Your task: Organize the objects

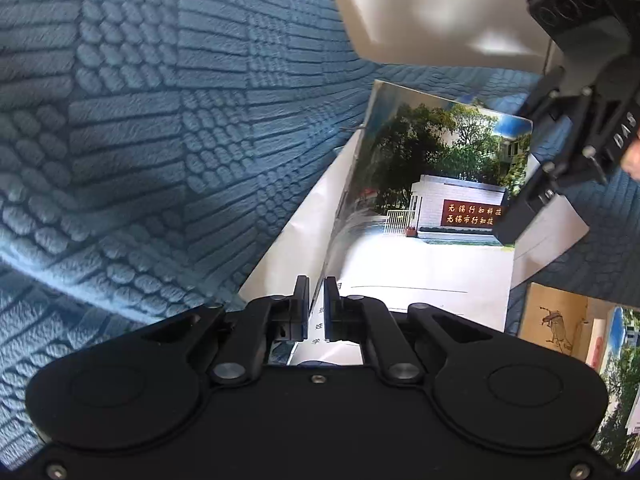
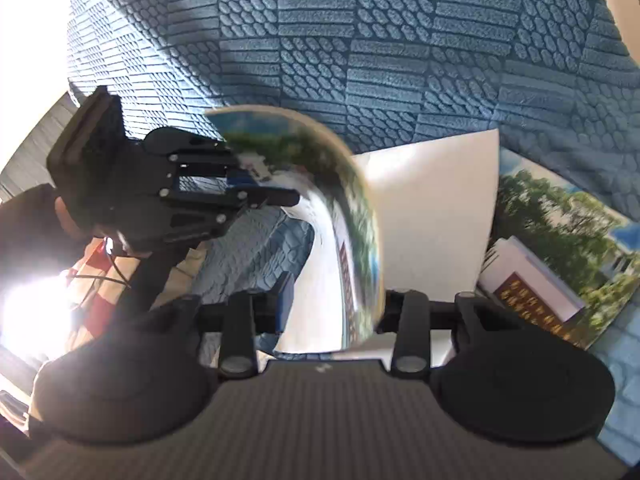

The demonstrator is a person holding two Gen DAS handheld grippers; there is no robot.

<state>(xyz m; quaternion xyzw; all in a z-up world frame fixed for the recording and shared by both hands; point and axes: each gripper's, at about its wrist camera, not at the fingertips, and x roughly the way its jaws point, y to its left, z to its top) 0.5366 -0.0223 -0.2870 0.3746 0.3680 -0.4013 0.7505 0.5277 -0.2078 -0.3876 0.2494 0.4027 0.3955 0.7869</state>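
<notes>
The left hand-held gripper (image 1: 317,300) is pinching a glossy booklet (image 1: 432,200) (bending) over quilted blue fabric (image 1: 160,120); the right hand-held gripper (image 2: 332,308) is seemingly standing apart around it.

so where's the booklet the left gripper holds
Left wrist view, centre right: the booklet is pinched in the left gripper, lifted over the blue cloth.
</notes>
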